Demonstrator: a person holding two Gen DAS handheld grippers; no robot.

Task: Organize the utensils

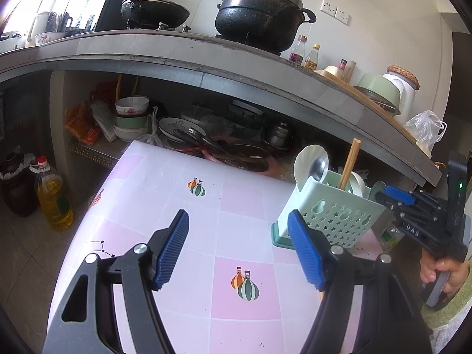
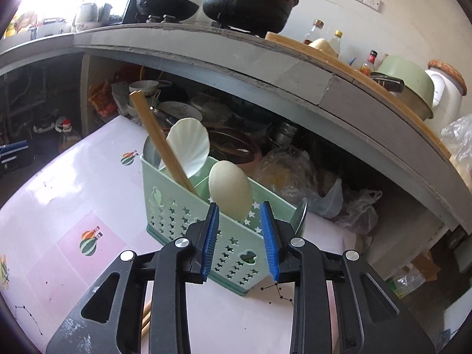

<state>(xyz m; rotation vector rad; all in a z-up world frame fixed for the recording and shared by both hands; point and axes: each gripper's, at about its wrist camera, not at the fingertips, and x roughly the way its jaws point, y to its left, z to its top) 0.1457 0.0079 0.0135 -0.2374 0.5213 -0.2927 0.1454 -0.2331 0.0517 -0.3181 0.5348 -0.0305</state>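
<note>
Right gripper (image 2: 240,234) jaws parted, pads clear of cream spoon (image 2: 230,188) standing in caddy (image 2: 206,224) just ahead. Left gripper (image 1: 239,247) spread wide, empty; caddy ahead-right.

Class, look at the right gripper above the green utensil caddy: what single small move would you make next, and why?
Probably lift the right gripper straight up and clear. Its jaws stand apart, not pressing the cream spoon, which already sits in the green caddy. Chopsticks lie on the table beneath it, seemingly next to collect.
</note>
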